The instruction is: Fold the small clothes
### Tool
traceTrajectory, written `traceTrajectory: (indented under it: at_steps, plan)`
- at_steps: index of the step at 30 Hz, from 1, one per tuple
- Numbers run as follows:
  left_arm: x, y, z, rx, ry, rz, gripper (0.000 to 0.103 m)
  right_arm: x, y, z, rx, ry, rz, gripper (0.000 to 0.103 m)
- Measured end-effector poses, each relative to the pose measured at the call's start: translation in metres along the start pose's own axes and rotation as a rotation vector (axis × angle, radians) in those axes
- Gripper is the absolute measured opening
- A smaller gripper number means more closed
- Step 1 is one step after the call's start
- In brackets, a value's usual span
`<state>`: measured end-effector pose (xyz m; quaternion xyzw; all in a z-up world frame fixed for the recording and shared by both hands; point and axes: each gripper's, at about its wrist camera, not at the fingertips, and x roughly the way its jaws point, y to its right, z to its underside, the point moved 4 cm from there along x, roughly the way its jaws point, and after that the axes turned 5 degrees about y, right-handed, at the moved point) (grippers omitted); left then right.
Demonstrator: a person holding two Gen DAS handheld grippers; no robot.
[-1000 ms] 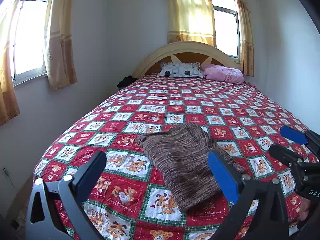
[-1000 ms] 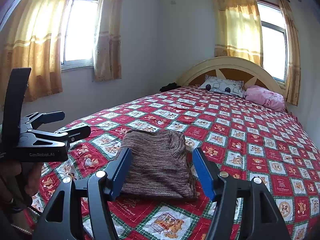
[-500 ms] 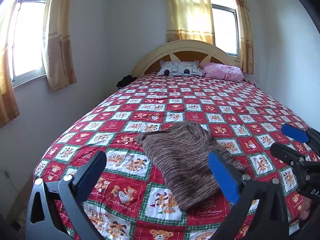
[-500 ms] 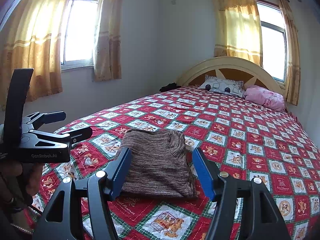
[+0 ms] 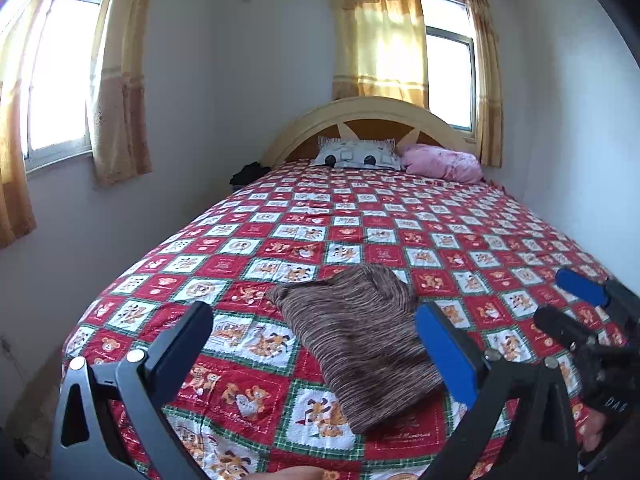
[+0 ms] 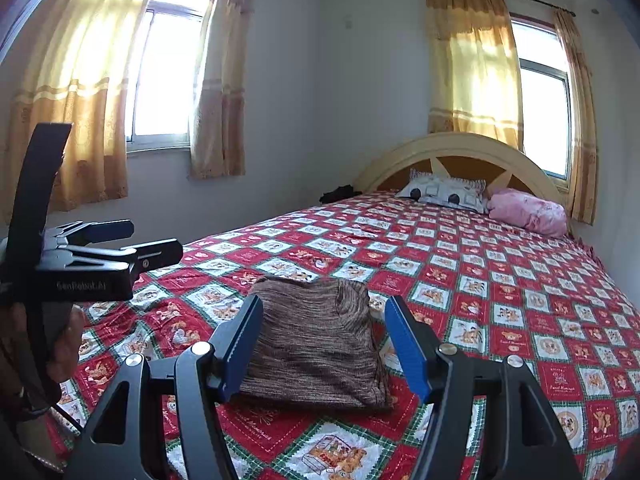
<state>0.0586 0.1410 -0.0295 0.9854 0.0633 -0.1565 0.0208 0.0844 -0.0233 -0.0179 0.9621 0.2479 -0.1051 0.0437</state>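
Note:
A brown striped knit garment (image 5: pixel 360 340) lies folded flat near the foot of the bed; it also shows in the right wrist view (image 6: pixel 316 344). My left gripper (image 5: pixel 316 320) is open and empty, held above the bed in front of the garment. My right gripper (image 6: pixel 324 320) is open and empty, held just short of the garment's near edge. The right gripper also shows at the right edge of the left wrist view (image 5: pixel 568 300). The left gripper shows at the left of the right wrist view (image 6: pixel 132 240).
The bed has a red checkered quilt (image 5: pixel 400 216) with cartoon squares. A patterned pillow (image 5: pixel 356 154) and a pink pillow (image 5: pixel 444 162) lie at the headboard. A dark item (image 5: pixel 248 172) sits at the bed's far left corner. Walls and curtained windows stand close on both sides.
Both grippers have tilted slightly, so the room sits a little lower in view. The garment has not moved and both grippers stay open.

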Motion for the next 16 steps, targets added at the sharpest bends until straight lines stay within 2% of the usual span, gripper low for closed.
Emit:
traceTrajectory:
  at_steps: [16]
  plan:
    - [0.005, -0.011, 0.003, -0.014, -0.002, -0.043, 0.103, 0.002, -0.008, 0.001, -0.018, 0.001, -0.025, 0.064]
